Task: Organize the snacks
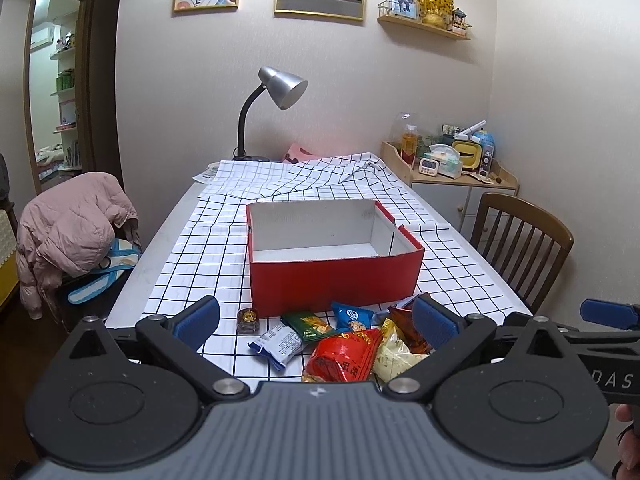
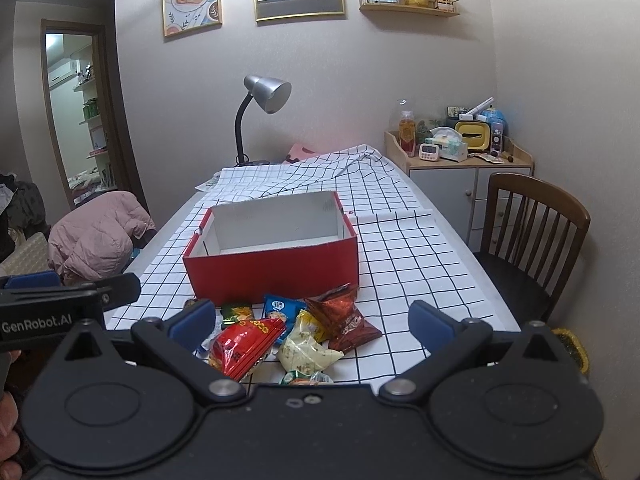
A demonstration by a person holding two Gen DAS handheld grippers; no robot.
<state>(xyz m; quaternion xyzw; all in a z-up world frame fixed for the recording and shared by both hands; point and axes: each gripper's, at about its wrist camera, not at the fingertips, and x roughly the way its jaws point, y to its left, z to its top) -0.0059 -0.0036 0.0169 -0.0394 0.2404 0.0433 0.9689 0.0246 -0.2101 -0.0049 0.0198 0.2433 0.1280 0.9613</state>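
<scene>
We hold the left tool [image 1: 316, 322] and right tool [image 2: 312, 320] released over the snacks [image 2: 280, 332], the red box [image 1: 336, 280] just beyond them.

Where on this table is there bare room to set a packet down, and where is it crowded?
Free: the checked cloth right of the red box, toward the wooden chair; also the cloth left of the box, and inside the empty box. Crowded: the snack pile against the box's near wall.
</scene>
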